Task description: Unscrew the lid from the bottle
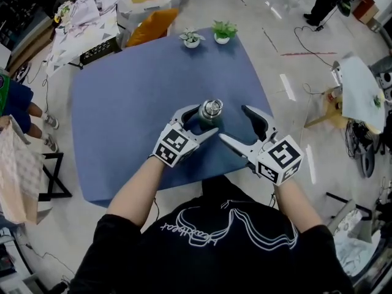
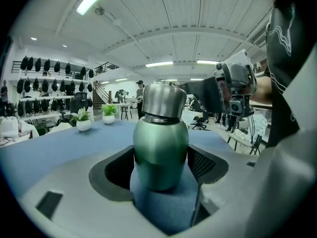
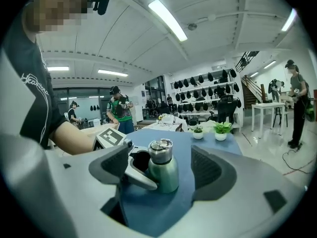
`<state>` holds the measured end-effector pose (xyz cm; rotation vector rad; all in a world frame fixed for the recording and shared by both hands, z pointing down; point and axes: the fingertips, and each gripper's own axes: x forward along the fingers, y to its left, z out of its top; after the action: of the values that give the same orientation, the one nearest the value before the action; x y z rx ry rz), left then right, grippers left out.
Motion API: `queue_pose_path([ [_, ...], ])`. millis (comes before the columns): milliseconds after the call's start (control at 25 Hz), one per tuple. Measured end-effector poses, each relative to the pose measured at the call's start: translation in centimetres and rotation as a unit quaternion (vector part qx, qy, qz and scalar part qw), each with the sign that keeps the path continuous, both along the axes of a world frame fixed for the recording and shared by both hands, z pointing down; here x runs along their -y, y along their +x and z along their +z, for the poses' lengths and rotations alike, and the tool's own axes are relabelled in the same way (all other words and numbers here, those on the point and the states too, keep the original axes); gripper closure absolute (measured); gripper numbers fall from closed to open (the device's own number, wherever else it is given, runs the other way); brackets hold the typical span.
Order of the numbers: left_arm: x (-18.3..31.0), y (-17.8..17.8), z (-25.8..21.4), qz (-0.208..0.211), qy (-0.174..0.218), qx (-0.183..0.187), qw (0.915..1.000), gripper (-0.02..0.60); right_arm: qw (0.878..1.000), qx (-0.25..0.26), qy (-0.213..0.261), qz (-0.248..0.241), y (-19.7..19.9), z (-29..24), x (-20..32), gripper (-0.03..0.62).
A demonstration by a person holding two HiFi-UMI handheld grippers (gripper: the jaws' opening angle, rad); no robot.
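Note:
A green metal bottle (image 1: pixel 209 119) with a steel lid (image 1: pixel 212 108) stands upright on the blue table (image 1: pixel 122 121). My left gripper (image 1: pixel 205 120) is open, and its jaws stand on either side of the bottle's body (image 2: pixel 160 150) with small dark gaps to both pads; the lid (image 2: pixel 164 101) rises above them. My right gripper (image 1: pixel 234 122) is open and empty just right of the bottle. In the right gripper view the bottle (image 3: pixel 164 171) stands a little beyond that gripper's fingertips, with one finger (image 3: pixel 141 176) of the left gripper beside it.
Two small potted plants (image 1: pixel 192 38) (image 1: pixel 223 31) stand at the table's far edge. An orange cushion (image 1: pixel 153 24) and piled cloth (image 1: pixel 86 17) lie beyond it. A person (image 1: pixel 15 106) stands at the left, and a white-topped stand (image 1: pixel 360 94) at the right.

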<state>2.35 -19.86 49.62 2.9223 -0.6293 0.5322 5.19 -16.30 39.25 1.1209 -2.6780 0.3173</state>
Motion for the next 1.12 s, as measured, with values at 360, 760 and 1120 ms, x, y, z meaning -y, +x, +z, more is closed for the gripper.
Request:
queue_pose_path([
  [360,0.0,0.0,0.1,-0.003,-0.002,0.003,1.0,0.245,0.999,-0.012,-0.009,-0.029,-3.0,2.4,3.2,0.218],
  [760,0.0,-0.1,0.0,-0.001,-0.004,0.001,1.0,0.247,0.999,-0.013,0.007,-0.035,-4.4,2.9,4.3,0.319],
  [1120,0.0,-0.1,0.1,0.006,-0.001,0.005,1.0,0.247,0.999,-0.004,0.007,-0.053,-4.6,3.1,4.3,0.332],
])
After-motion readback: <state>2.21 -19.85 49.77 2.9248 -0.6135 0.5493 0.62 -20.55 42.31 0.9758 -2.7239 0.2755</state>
